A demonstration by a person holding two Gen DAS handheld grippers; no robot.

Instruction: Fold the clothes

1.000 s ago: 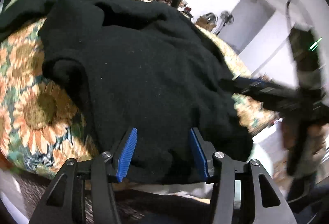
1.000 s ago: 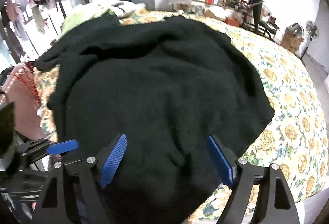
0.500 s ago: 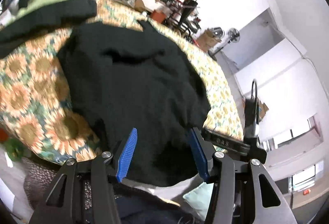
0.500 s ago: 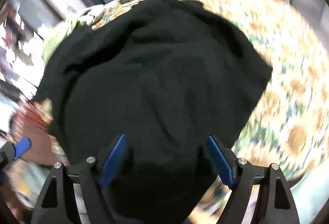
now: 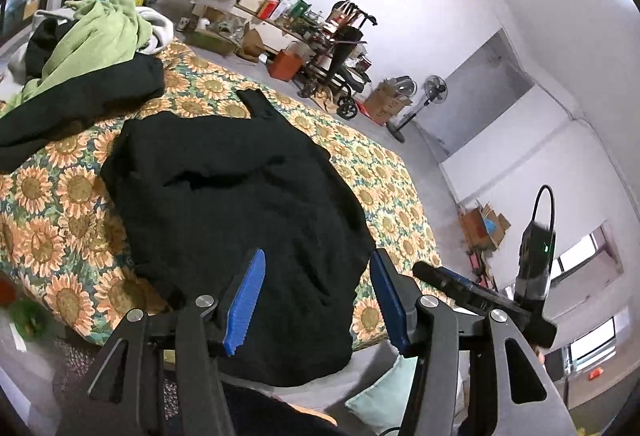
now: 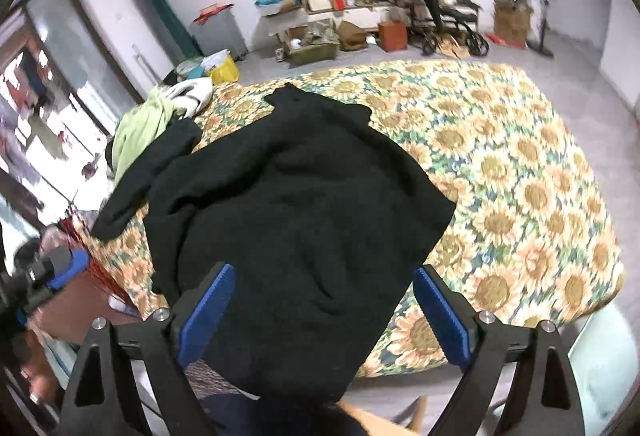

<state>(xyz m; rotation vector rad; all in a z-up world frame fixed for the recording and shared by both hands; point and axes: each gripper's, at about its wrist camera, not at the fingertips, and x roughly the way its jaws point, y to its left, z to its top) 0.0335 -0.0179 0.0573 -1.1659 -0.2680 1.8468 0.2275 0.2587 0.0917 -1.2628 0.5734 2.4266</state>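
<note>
The bed (image 6: 520, 163), covered in a sunflower print, fills the middle of both views, with bare cover stretching across the right half of the right wrist view. The black garment (image 6: 296, 220) lies spread over the bed's near left part, its lower edge hanging past the bed's near edge at the bottom centre of the frame and one sleeve trailing toward the left edge. A green cloth (image 6: 140, 127) is heaped at the bed's far left corner, touching that sleeve.

The right gripper (image 6: 324, 308) is held above the garment's near edge, looking down along it, its blue pads wide apart with nothing between them. The left gripper (image 5: 316, 296) is held the same way over the garment's lower portion, its pads also apart and empty. In the left wrist view the right gripper's body sits at lower right, just beside the bed's near corner.

Grey floor (image 6: 568, 51) lies open beyond the bed's far edge, up to the cluttered shelves (image 6: 320, 7) against the wall.
</note>
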